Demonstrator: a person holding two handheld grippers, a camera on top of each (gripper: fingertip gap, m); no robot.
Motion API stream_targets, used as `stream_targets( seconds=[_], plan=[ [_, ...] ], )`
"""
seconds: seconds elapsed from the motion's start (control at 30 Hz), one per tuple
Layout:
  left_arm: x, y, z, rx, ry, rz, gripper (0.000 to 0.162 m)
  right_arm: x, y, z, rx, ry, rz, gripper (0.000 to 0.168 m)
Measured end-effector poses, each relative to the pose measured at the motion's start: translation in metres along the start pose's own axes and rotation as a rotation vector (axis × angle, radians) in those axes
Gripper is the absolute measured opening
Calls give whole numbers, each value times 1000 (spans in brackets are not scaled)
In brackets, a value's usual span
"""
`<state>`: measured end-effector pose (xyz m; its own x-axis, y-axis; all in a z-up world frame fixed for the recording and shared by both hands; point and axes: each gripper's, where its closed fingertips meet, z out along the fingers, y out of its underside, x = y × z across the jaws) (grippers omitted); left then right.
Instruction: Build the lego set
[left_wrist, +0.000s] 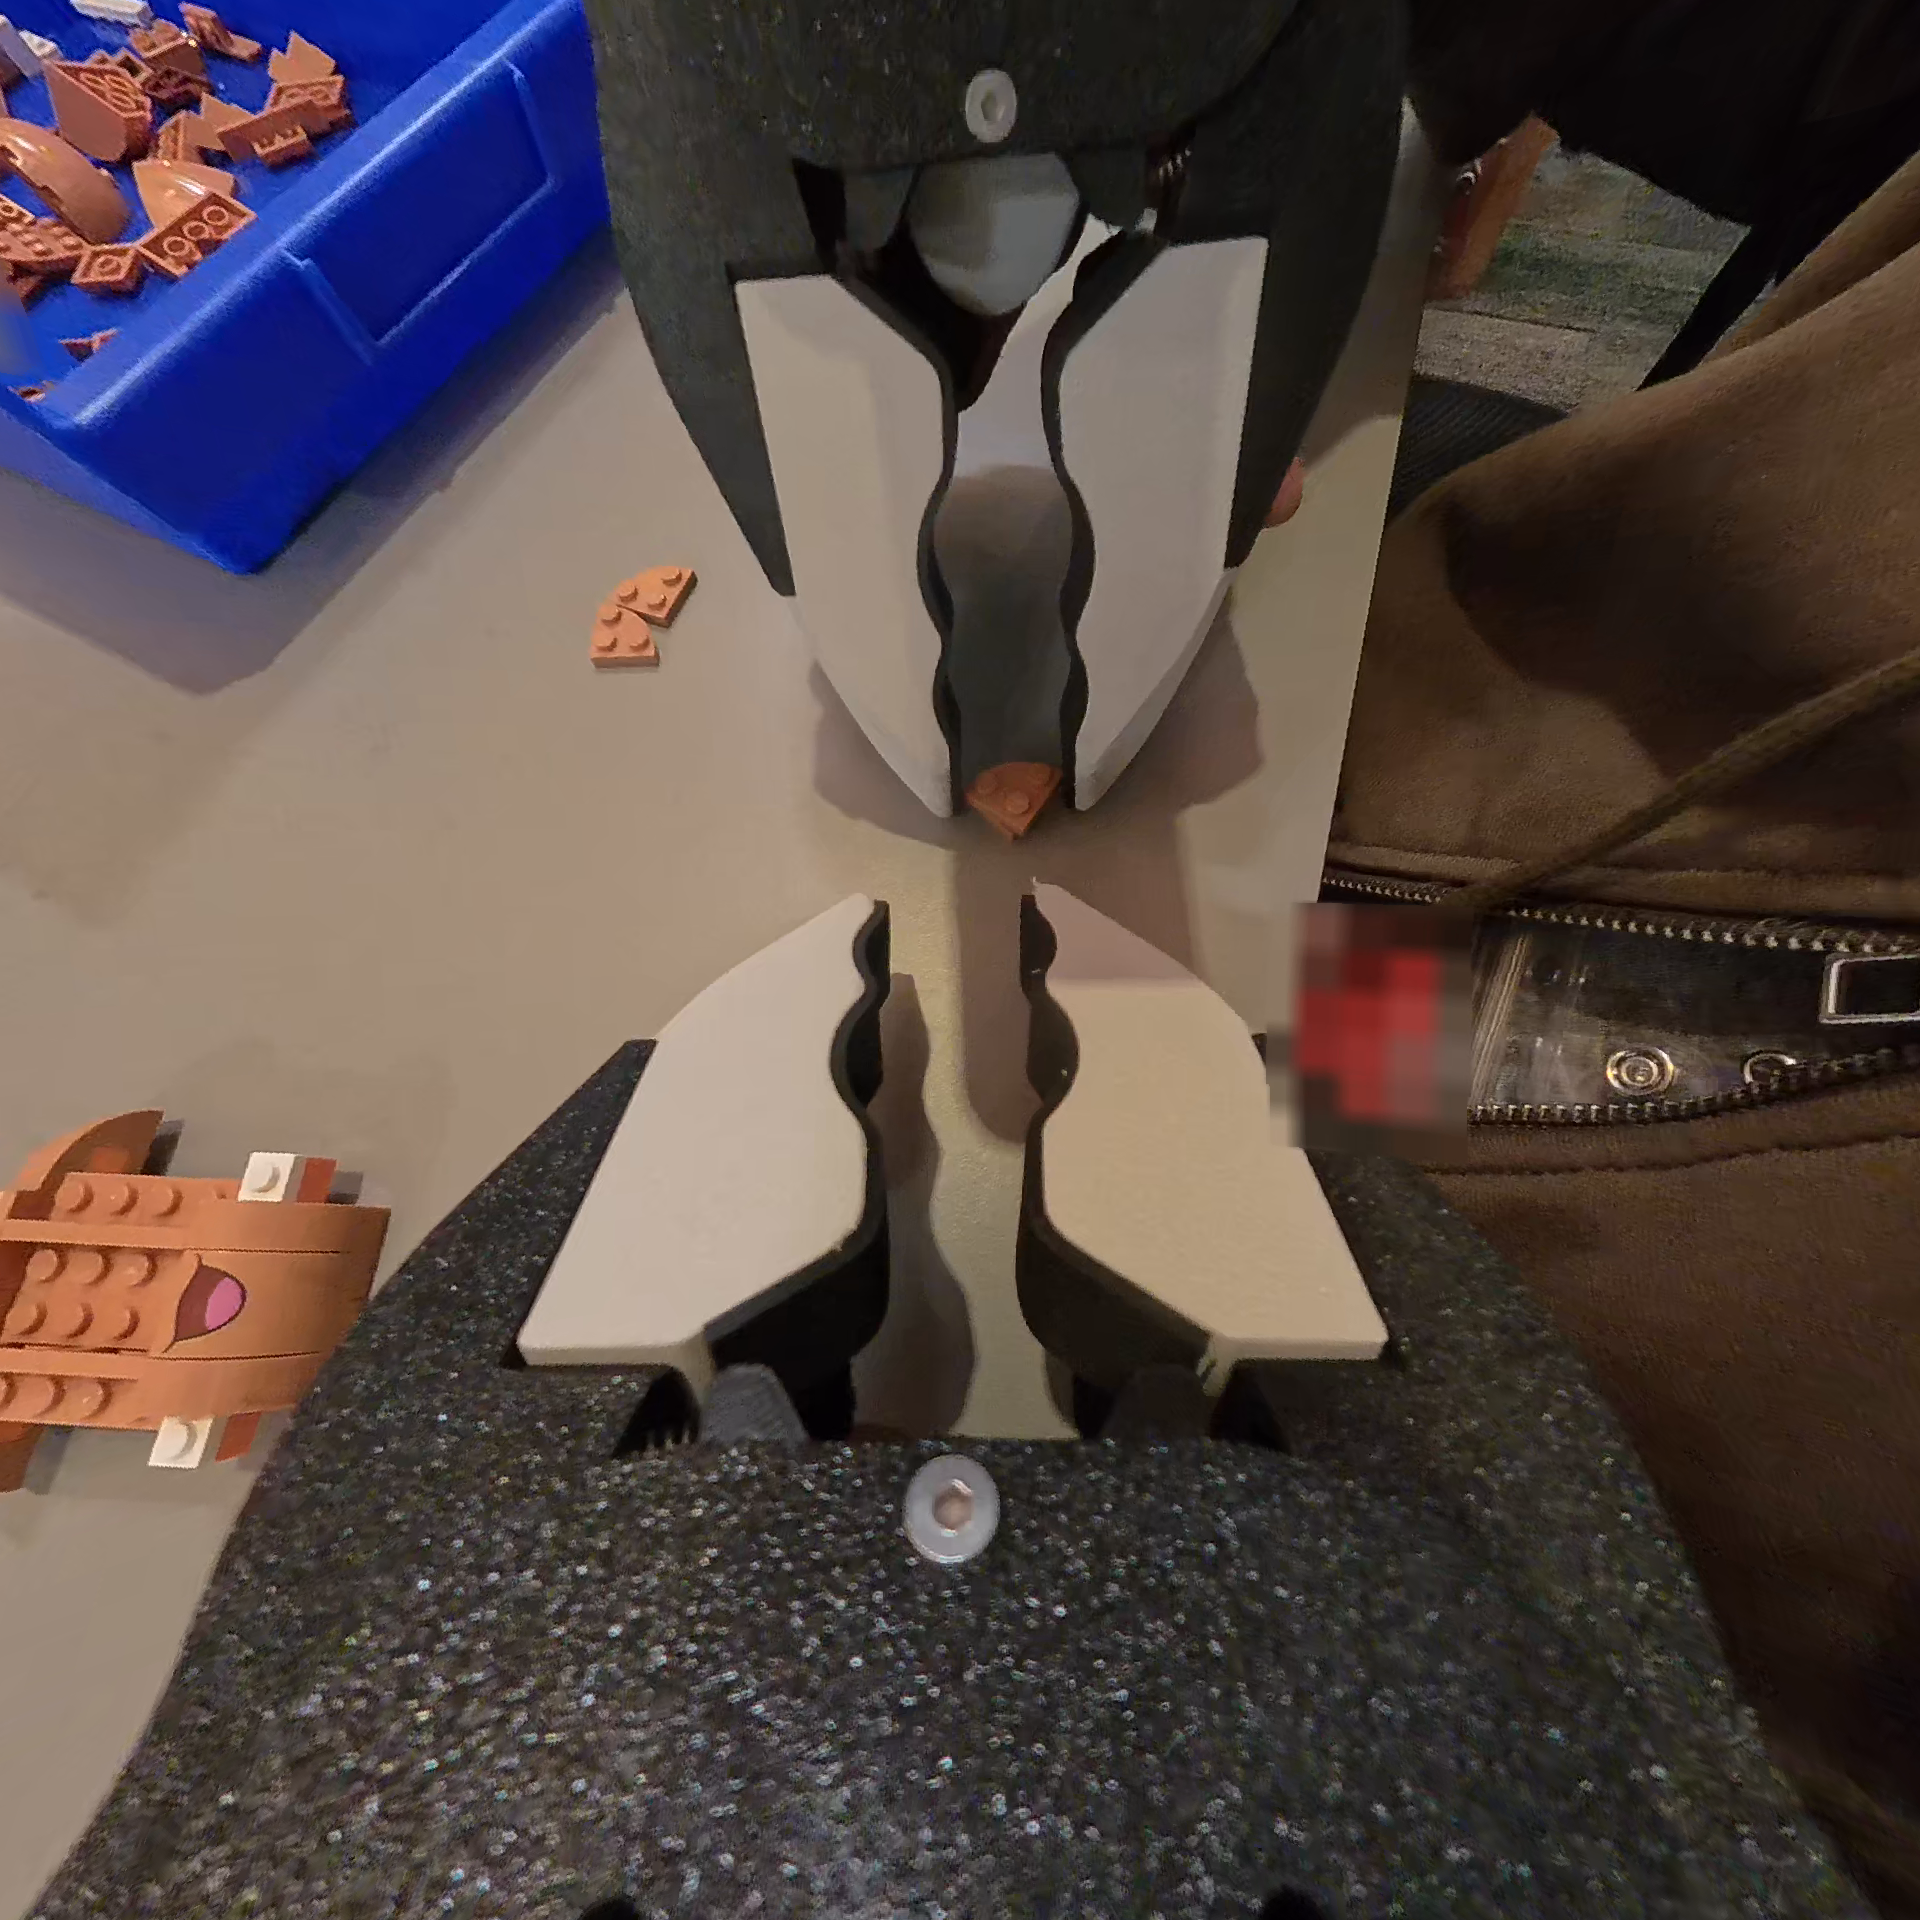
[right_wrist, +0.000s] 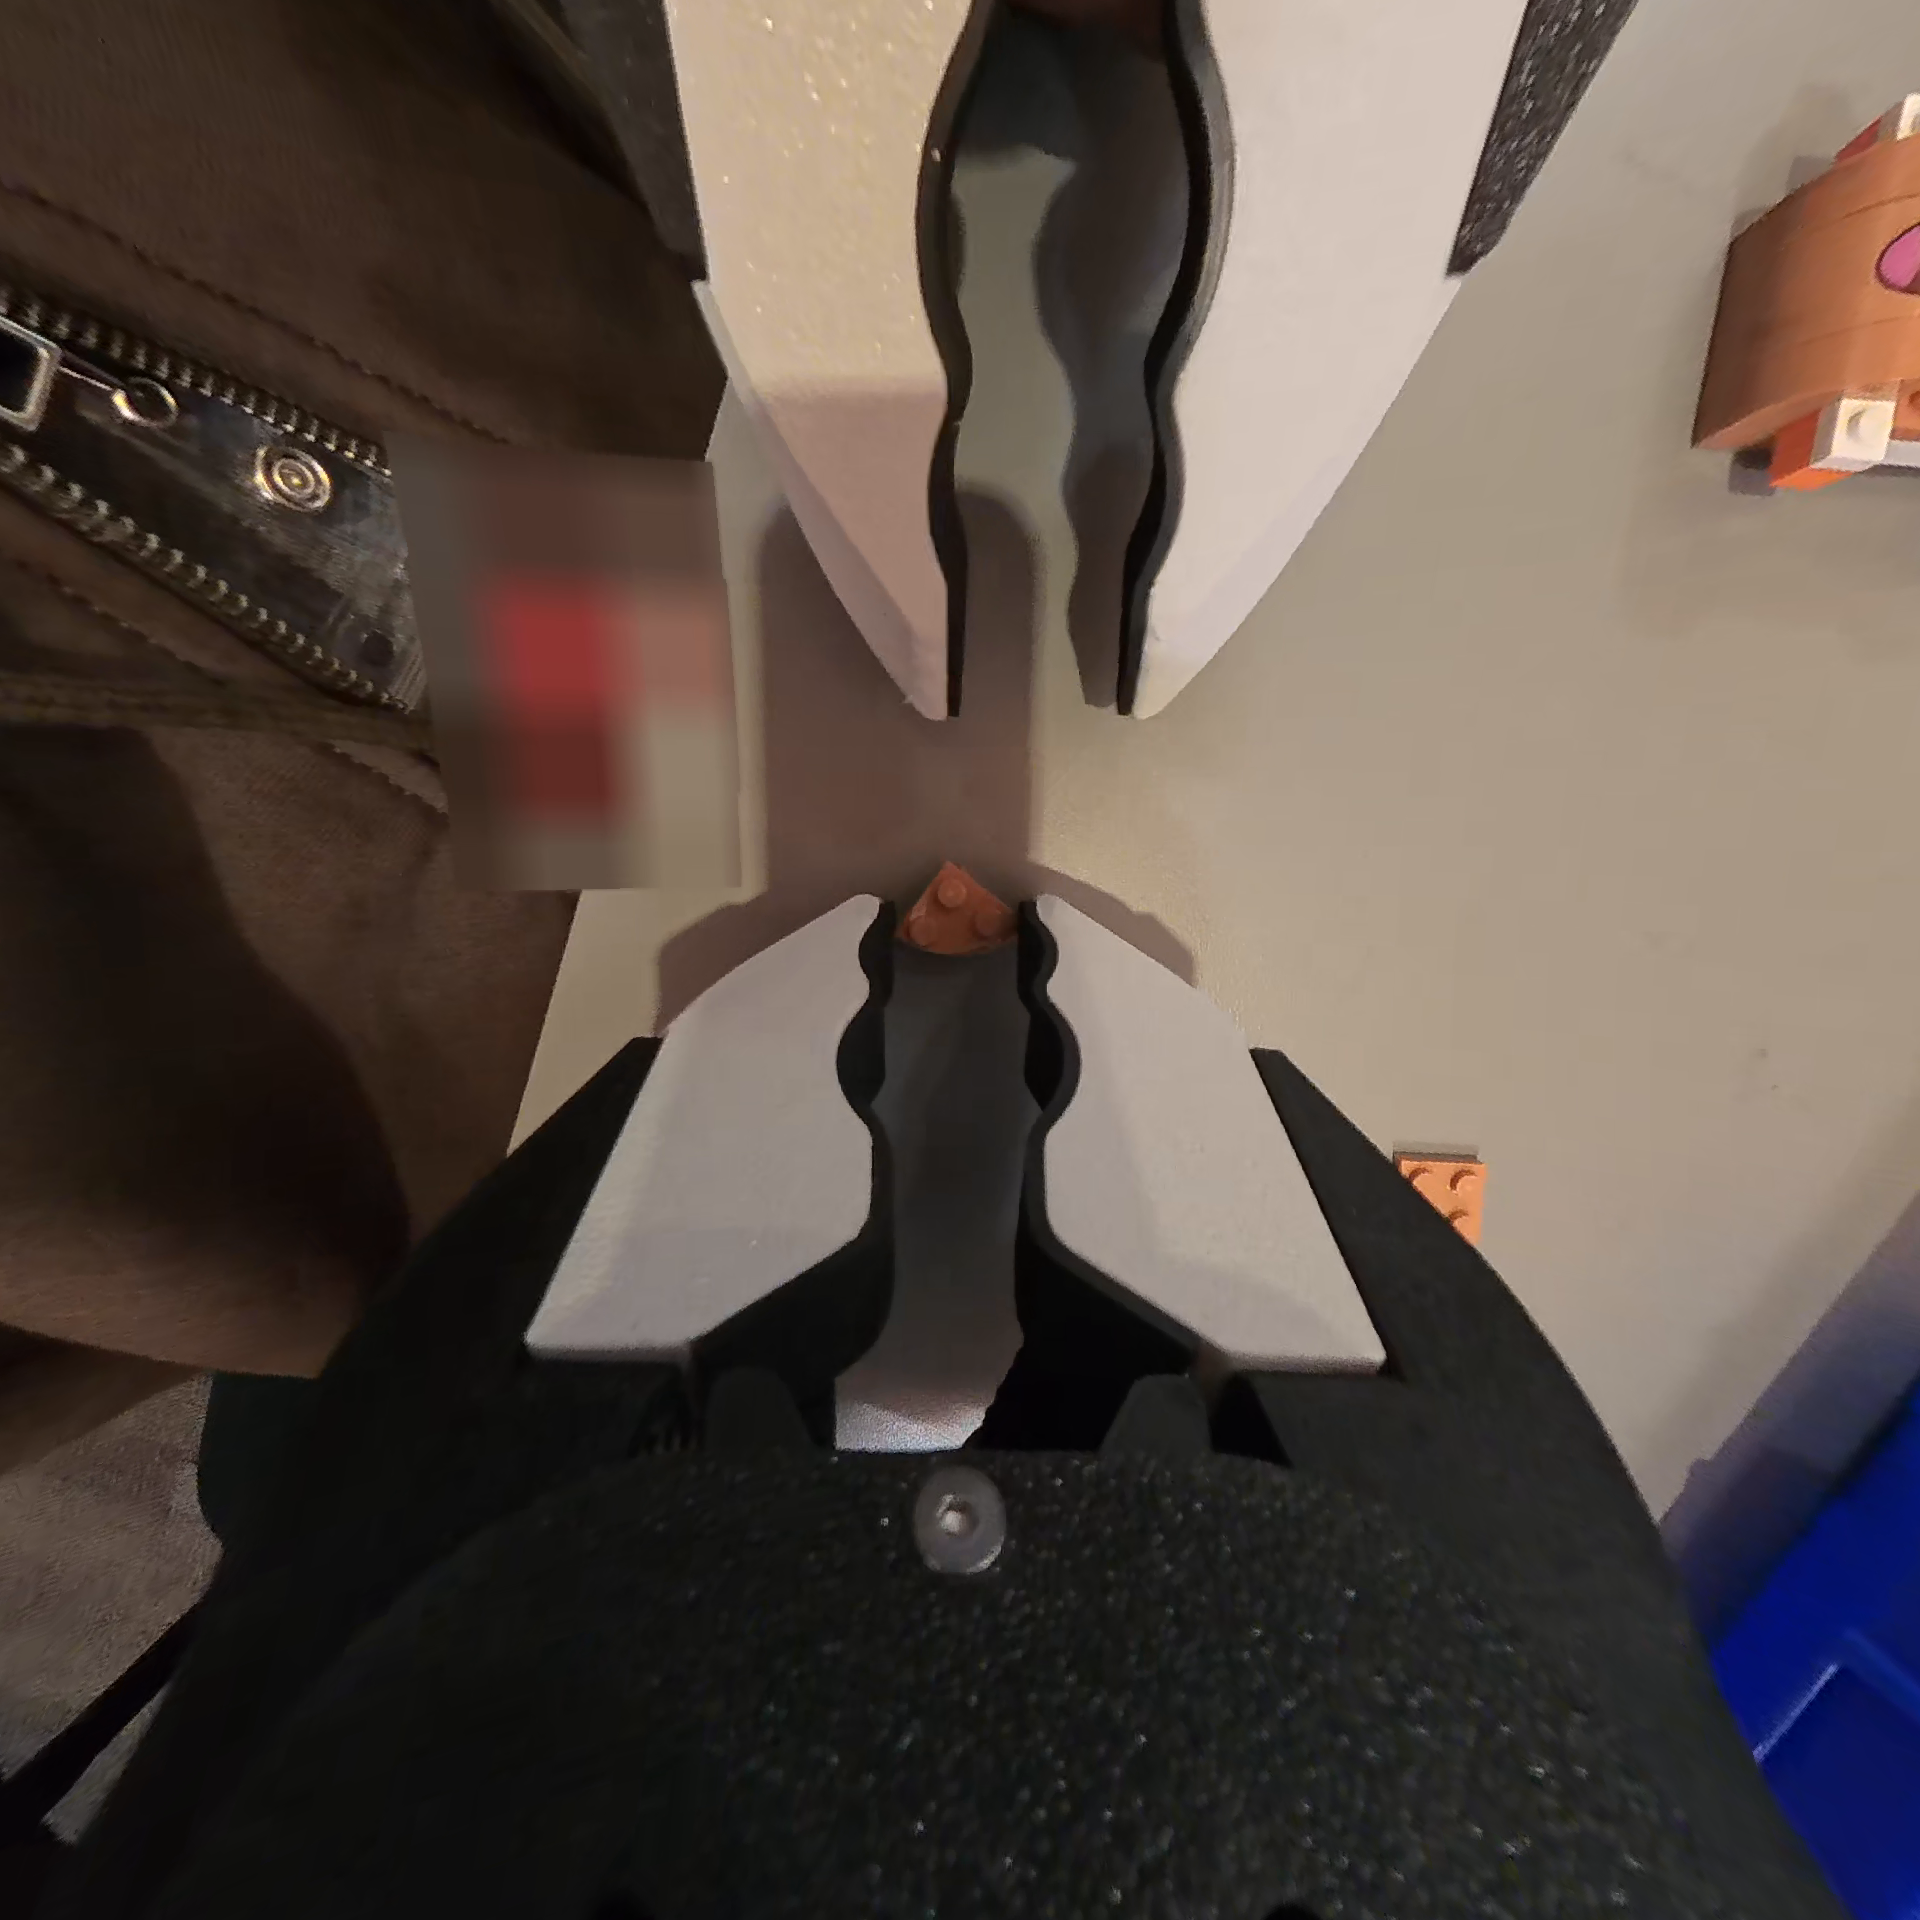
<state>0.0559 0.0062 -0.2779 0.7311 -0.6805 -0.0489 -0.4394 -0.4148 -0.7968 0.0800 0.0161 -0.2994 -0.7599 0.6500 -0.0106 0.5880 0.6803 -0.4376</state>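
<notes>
Your right gripper (right_wrist: 956, 920) pinches a small orange plate (right_wrist: 954, 916) at its very fingertips, studs up, pointed corner aimed at your left gripper (left_wrist: 956, 906). That one's jaws are spread and empty, tip to tip with the right, just apart, above the table (left_wrist: 416, 883).

A plain beige tabletop (left_wrist: 416, 883) fills most of both views under soft indoor light that casts blurred shadows. Past its far edge lies dim grey carpeted floor (left_wrist: 1621, 239).
</notes>
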Motion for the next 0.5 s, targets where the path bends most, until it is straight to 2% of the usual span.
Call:
stream_targets(
  seconds=[0.2, 0.4, 0.5],
  plan=[
    [-5, -1, -3, 30, 6, -81, 24, 4, 0, -1, 50, 45, 7, 22],
    [-11, -19, -14, 183, 91, -287, 25, 22, -16, -27, 196, 299, -73, 22],
    [-14, -21, -14, 206, 101, -344, 27, 24, -21, -38, 205, 389, -111, 22]
  ],
)
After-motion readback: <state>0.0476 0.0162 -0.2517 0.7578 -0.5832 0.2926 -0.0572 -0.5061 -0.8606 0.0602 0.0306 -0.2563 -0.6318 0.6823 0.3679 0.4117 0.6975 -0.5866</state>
